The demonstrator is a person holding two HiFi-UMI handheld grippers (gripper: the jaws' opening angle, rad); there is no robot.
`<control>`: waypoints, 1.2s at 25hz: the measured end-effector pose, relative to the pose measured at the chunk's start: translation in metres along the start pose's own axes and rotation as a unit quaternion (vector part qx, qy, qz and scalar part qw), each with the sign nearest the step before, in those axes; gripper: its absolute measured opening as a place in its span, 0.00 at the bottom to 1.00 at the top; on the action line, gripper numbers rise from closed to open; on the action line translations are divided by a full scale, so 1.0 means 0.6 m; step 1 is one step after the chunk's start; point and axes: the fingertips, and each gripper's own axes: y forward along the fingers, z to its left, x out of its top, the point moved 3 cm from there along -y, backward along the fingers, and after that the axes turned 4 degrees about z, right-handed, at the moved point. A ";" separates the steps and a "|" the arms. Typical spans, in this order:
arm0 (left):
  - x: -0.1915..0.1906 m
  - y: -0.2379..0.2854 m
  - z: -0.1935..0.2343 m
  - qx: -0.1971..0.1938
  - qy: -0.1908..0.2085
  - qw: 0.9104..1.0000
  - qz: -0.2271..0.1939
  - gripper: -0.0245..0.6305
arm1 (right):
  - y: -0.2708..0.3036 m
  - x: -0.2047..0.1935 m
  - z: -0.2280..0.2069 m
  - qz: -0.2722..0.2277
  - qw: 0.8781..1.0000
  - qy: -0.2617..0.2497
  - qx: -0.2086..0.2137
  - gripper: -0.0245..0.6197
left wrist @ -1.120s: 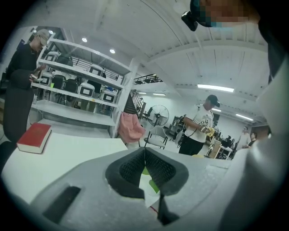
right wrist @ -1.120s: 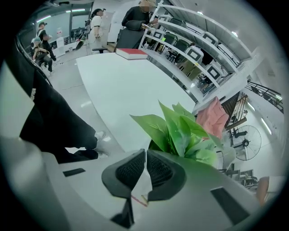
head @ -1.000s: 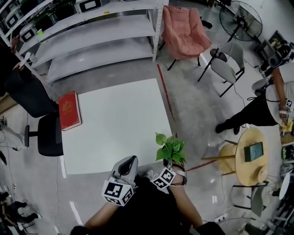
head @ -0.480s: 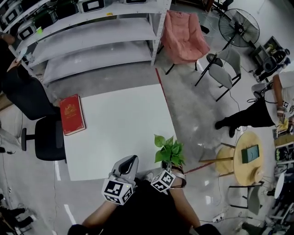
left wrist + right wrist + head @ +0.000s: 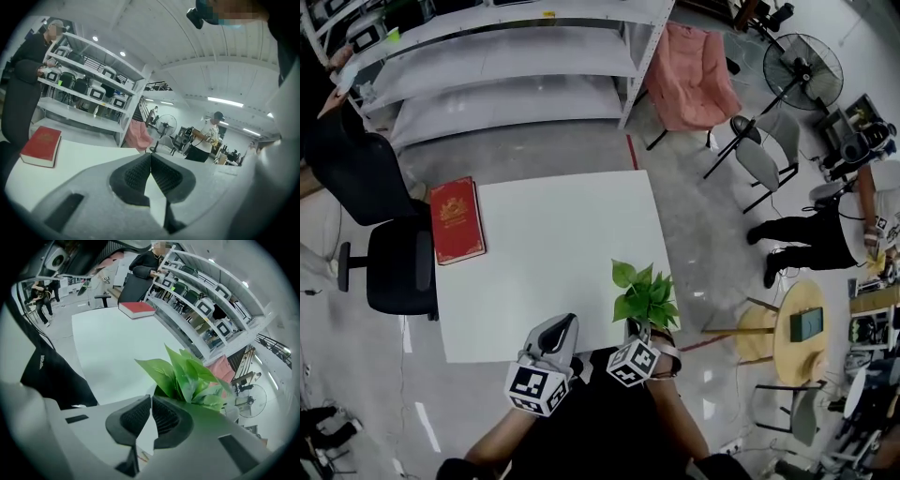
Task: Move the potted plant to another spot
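Potted plant point(image 5: 645, 298) in right tool point(image 5: 151, 398) at table point(image 5: 553, 253) corner, red book point(image 5: 457, 220) well apart.

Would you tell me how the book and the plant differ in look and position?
The book is red and lies flat; the plant is green, with leaves standing up. The book is at the far left corner of the table; the plant is at its near right edge. The plant sits just beyond the shut jaws of the right gripper; the book is far from them. Both show against the white tabletop.
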 end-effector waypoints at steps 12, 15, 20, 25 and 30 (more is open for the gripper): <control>0.040 0.019 0.042 0.089 -0.024 0.995 -0.040 0.06 | 0.048 0.063 -0.063 -0.045 0.995 -0.088 0.011 0.06; 0.049 0.034 0.041 0.109 -0.023 0.993 -0.049 0.06 | 0.069 0.072 -0.095 -0.055 0.993 -0.107 0.010 0.06; 0.056 0.064 0.028 0.134 -0.036 0.989 -0.057 0.06 | 0.092 0.076 -0.155 -0.069 0.989 -0.127 0.007 0.06; 0.066 0.084 0.026 0.163 -0.043 0.983 -0.069 0.06 | 0.115 0.078 -0.209 -0.081 0.987 -0.142 0.005 0.06; 0.065 0.103 0.018 0.185 -0.054 0.979 -0.071 0.06 | 0.143 0.077 -0.255 -0.083 0.984 -0.158 0.003 0.06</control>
